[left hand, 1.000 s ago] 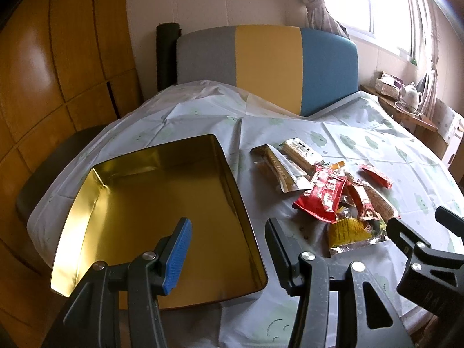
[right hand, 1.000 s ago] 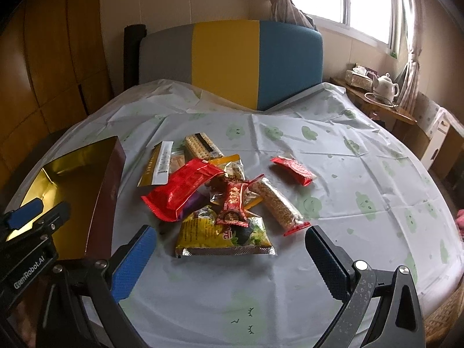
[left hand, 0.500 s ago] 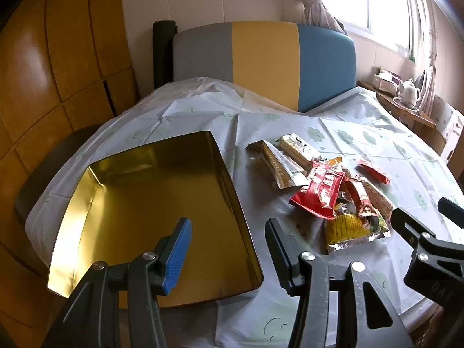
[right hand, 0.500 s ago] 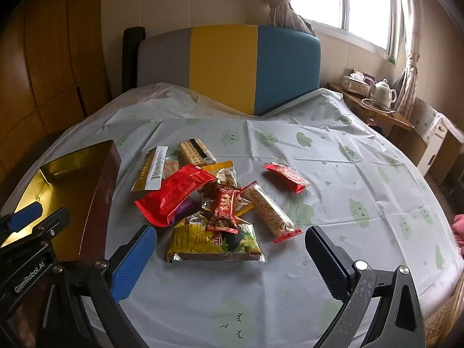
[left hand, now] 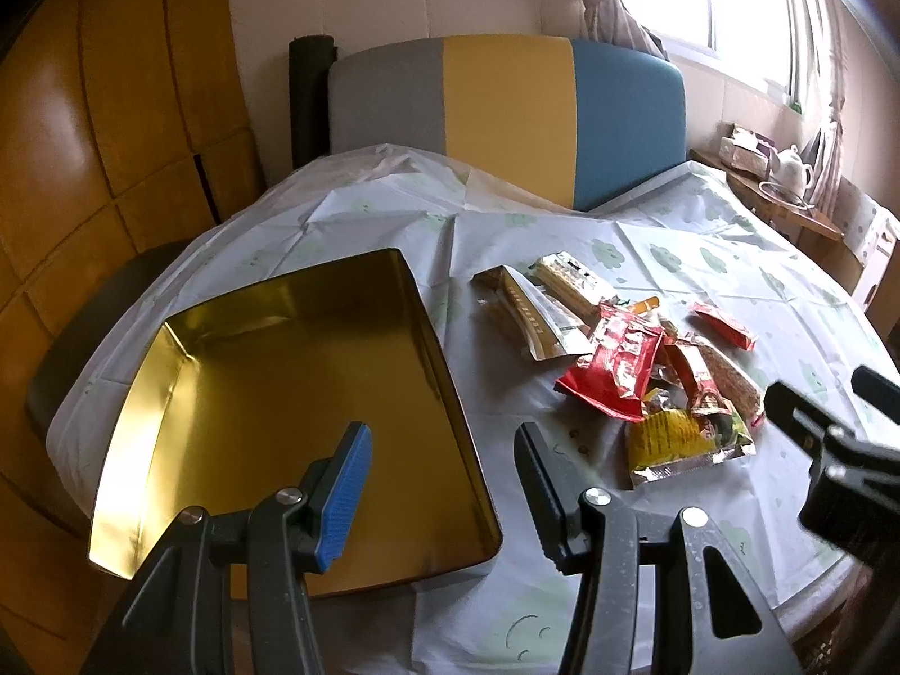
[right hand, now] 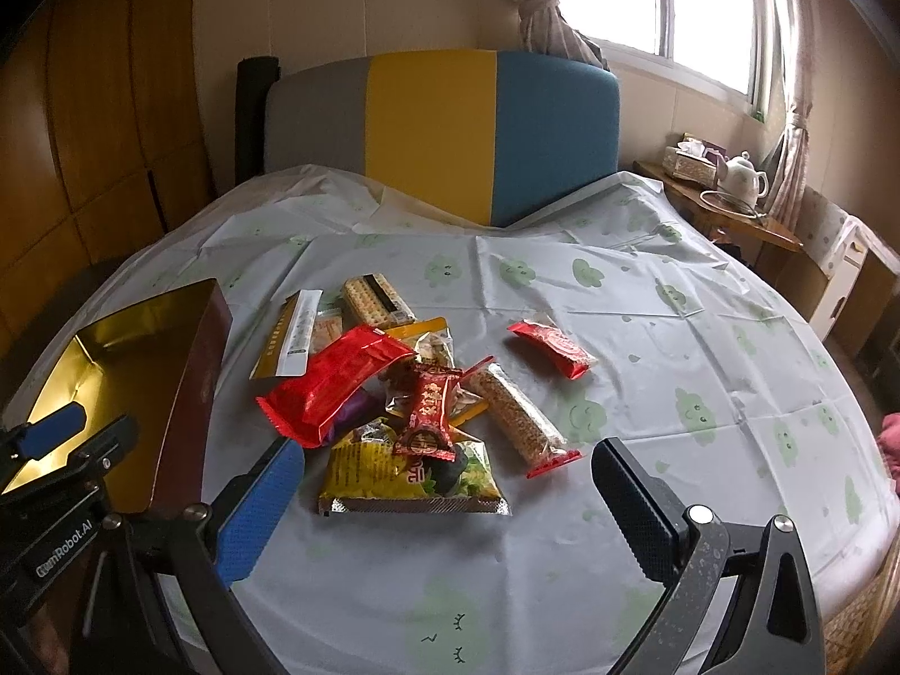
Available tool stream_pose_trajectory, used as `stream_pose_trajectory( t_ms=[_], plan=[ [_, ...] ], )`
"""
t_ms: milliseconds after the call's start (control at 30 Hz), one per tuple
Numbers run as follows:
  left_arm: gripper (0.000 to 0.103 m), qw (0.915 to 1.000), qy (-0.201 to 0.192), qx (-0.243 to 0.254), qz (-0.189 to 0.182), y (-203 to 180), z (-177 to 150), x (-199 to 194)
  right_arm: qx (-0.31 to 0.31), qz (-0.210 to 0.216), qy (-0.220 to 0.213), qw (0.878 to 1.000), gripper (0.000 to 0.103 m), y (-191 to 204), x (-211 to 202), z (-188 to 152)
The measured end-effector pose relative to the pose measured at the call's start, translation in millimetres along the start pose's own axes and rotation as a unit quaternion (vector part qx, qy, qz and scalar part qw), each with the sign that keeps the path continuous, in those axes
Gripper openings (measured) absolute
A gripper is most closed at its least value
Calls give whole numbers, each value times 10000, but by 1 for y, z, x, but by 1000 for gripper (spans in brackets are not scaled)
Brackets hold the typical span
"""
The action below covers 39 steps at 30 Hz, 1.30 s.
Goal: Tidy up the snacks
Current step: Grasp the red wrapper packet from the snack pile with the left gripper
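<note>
Waiting: both grippers are hovering over the near edge of the bench (right hand: 703, 292), neither touching anything, which reads as the pause before a first pick.
Left gripper (left hand: 439, 484): its jaws are standing partly apart with nothing between them, hanging above the near right corner of the gold box (left hand: 185, 394); I judge it is staying there to steady or guard the box.
Right gripper (right hand: 444, 500): its jaws are gaping wide and empty, framing the yellow packet (right hand: 394, 478) at the near side of the pile, probably the first target.
Snacks (right hand: 405, 388): they are lying in a loose heap near the middle of the bench, just to the right of the box, wrappers overlapping, so a top or outlying piece looks easiest to lift cleanly.
Small red packet (right hand: 554, 346): it is sitting alone, a little to the right of the heap, free of the others.
Gold box: it is sitting open and bare at the left edge of the bench, mouth upward, apparently ready to take the snacks.
Progress: nothing is yet in the box, so the sorting seems not to have begun.
</note>
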<state>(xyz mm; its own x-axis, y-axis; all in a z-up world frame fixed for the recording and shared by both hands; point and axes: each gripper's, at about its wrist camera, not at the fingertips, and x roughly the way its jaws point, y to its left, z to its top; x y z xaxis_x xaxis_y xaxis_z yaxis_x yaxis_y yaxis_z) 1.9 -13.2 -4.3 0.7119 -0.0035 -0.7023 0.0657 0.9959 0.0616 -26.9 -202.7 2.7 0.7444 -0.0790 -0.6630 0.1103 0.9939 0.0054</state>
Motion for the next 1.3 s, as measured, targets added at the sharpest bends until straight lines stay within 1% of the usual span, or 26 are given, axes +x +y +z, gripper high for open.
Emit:
stream_pose_trajectory(
  t_ms=[133, 233, 267, 333, 367, 433, 467, 533, 600, 633, 667, 733, 800, 833, 900, 933, 1000, 1033, 1067, 1167, 1200, 1267, 1300],
  plan=[
    [54, 10000, 54, -1, -33, -1, 0, 2, 30, 28, -81, 10000, 103, -8, -2, 8],
    [54, 9998, 117, 6, -145, -2, 0, 4, 73, 3, -117, 9999, 103, -16, -2, 16],
    [54, 9995, 163, 6, -264, -2, 0, 6, 89, 15, -128, 9999, 103, -19, -2, 18],
    [54, 9977, 242, -20, -635, -2, -1, 7, 107, 110, -117, 9998, 103, -27, -1, 26],
    [54, 9951, 297, -71, -943, -2, -1, 9, 111, 153, -110, 9998, 103, -31, 0, 29],
    [58, 9907, 404, -134, -1295, -3, -1, 11, 90, 360, -83, 9993, 103, -42, 4, 41],
    [58, 9884, 526, -150, -1416, -5, -1, 14, 66, 467, -54, 9989, 103, -47, 6, 46],
    [58, 9857, 668, -130, -1543, -10, -2, 18, -99, 630, 150, 9979, 103, -61, 20, 59],
    [58, 9846, 775, -6, -1568, -14, 0, 24, -193, 670, 411, 9967, 103, -73, 37, 67],
    [58, 9837, 812, 23, -1606, -15, 1, 25, -166, 681, 526, 9962, 103, -82, 47, 69],
    [58, 9808, 898, -5, -1731, -14, 5, 29, -121, 676, 593, 9959, 103, -90, 55, 70],
    [58, 9792, 1001, 14, -1766, -14, 13, 35, 4, 598, 712, 9957, 103, -108, 71, 70],
    [57, 9803, 1023, 197, -1680, -16, 23, 39, 155, 504, 745, 9958, 103, -123, 81, 68],
    [54, 9793, 1067, 394, -1676, -21, 31, 43, 313, 486, 769, 9954, 103, -131, 86, 65],
    [47, 9773, 1069, 701, -1688, -31, 40, 48, 595, 476, 1019, 9919, 103, -142, 96, 63],
    [47, 9740, 1052, 922, -1784, -40, 46, 51, 699, 549, 1015, 9909, 103, -145, 97, 65],
    [47, 9673, 1105, 1272, -1898, -57, 56, 59, 680, 573, 919, 9918, 103, -144, 94, 68],
    [47, 9659, 1111, 1390, -1883, -62, 58, 62, 652, 569, 922, 9920, 103, -143, 94, 68],
    [47, 9621, 1138, 1623, -1875, -73, 62, 70, 659, 588, 941, 9916, 103, -142, 94, 68],
    [51, 9519, 1289, 2047, -1880, -94, 67, 86, 689, 693, 980, 9904, 103, -142, 94, 67],
    [55, 9480, 1338, 2213, -1857, -101, 68, 92, 701, 686, 981, 9903, 103, -142, 94, 68],
    [60, 9430, 1407, 2446, -1761, -110, 73, 105, 821, 744, 1015, 9886, 103, -146, 95, 69],
    [65, 9397, 1463, 2517, -1792, -114, 74, 107, 872, 762, 1035, 9879, 103, -147, 95, 69]
  ],
)
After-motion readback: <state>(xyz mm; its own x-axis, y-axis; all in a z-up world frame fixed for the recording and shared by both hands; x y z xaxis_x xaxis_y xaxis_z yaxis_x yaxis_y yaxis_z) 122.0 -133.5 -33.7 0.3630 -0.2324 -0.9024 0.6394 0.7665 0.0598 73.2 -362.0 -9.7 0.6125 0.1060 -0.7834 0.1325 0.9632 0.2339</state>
